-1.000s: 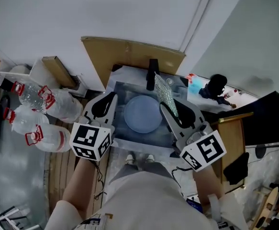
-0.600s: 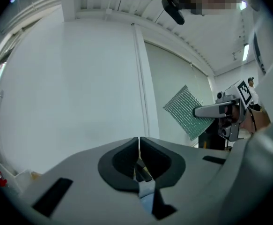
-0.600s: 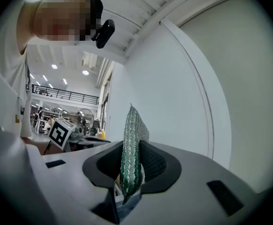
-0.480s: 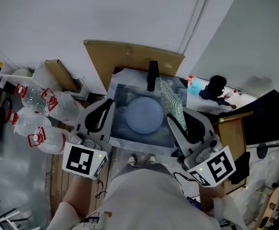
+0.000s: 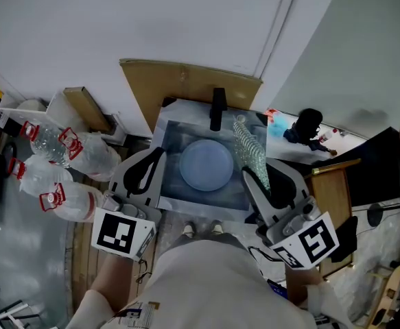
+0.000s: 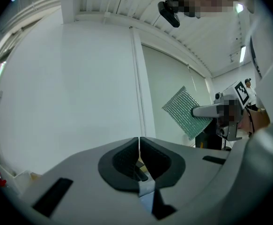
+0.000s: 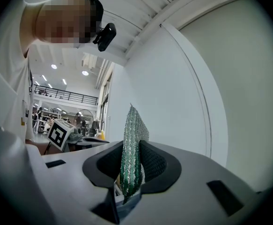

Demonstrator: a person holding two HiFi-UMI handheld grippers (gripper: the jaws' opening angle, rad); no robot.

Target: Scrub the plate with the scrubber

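A pale blue round plate [image 5: 206, 164] lies flat in the plastic-lined sink [image 5: 169, 139], seen from above in the head view. My left gripper [image 5: 156, 157] hovers at the sink's left edge, shut and empty; its pads meet with nothing between them [image 6: 139, 143]. My right gripper [image 5: 256, 178] is shut on a green-silver mesh scrubber [image 5: 248, 151], held above the sink's right side, beside the plate and clear of it. The scrubber [image 7: 131, 146] stands upright between the right pads. From the left gripper view the scrubber [image 6: 188, 112] shows off to the right, in the air.
A black tap [image 5: 217, 108] rises at the sink's back, with a cardboard panel [image 5: 186, 79] behind it. Several clear water bottles [image 5: 55, 163] lie on the floor at the left. A black object [image 5: 308, 125] sits on the counter at the right, near a wooden stand [image 5: 337, 194].
Both grippers have risen and drawn back toward the person since a second ago. The scrubber has shifted a little right of the plate. Over the last half second little has moved.
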